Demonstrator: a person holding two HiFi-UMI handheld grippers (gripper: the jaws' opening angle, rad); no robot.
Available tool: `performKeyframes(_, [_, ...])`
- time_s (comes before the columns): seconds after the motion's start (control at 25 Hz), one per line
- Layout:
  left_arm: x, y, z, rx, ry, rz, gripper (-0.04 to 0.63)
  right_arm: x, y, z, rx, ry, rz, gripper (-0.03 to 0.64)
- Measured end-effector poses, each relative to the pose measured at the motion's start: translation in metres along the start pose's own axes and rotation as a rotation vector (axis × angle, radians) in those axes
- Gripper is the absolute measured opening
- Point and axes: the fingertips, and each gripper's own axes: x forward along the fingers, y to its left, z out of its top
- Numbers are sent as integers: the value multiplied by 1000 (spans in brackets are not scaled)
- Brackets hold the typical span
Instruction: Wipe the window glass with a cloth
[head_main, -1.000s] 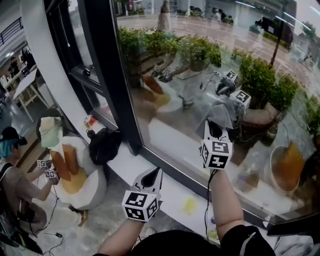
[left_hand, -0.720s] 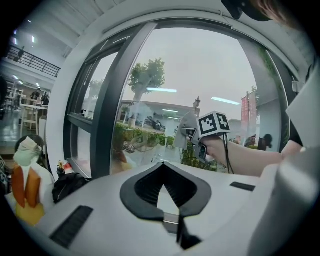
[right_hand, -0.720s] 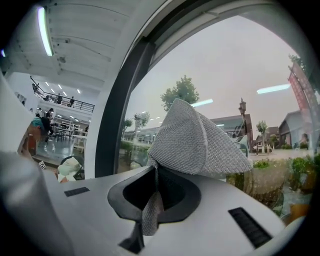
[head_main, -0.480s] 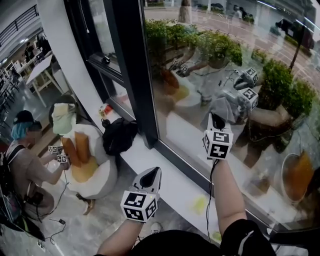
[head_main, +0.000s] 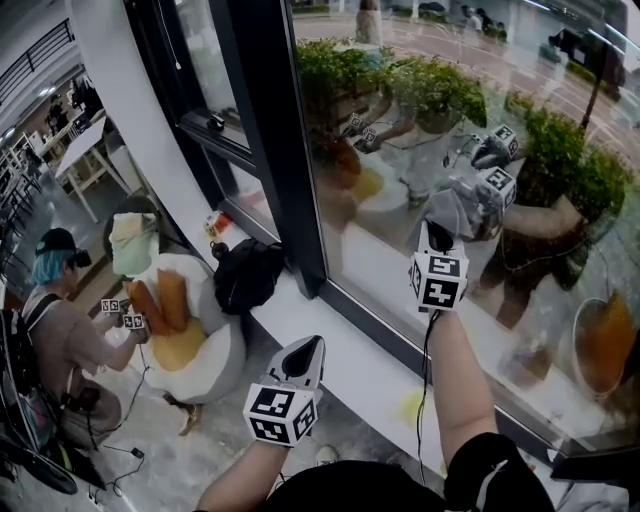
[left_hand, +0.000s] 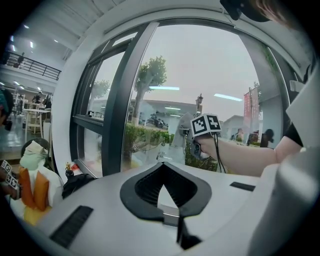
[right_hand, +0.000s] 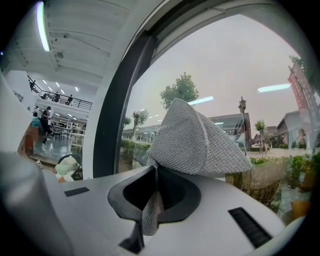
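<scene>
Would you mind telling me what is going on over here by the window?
A person stands at a large window with a gripper in each hand. The right claw is shut on a grey cloth and raised to the window glass; whether the cloth touches the glass is unclear. The left claw is shut and empty, held low over the white sill.

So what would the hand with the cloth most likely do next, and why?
Probably press the grey cloth flat against the window glass and sweep it sideways. The right tool is shut on the cloth. The cloth's bunched free end is raised right by the pane, and I can't tell whether it touches yet.
</scene>
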Motion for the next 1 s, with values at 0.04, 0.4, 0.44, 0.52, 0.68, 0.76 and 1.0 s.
performKeyframes(0.04, [0, 0, 0, 2, 0, -4, 6, 0, 0, 0, 2, 1, -2, 32])
performKeyframes(0.4, [9, -24, 4, 12, -3, -73, 6, -26, -5, 10, 56, -20, -17, 32])
performKeyframes(0.44, [10, -28, 5, 13, -6, -82, 6, -31, -6, 13, 59, -26, -19, 32])
performKeyframes(0.52, [12, -35, 8, 15, -11, -97, 6, -40, -6, 20, 63, -39, -20, 32])
performKeyframes(0.68, [17, -47, 13, 18, -21, -126, 6, -55, -5, 39, 49, -72, -20, 32])
performKeyframes(0.76, [22, -53, 16, 22, -27, -146, 6, -61, -10, 49, 35, -87, -30, 32])
performKeyframes(1.0, [25, -72, 25, 39, -36, -194, 6, -80, -17, 81, -6, -124, -51, 32])
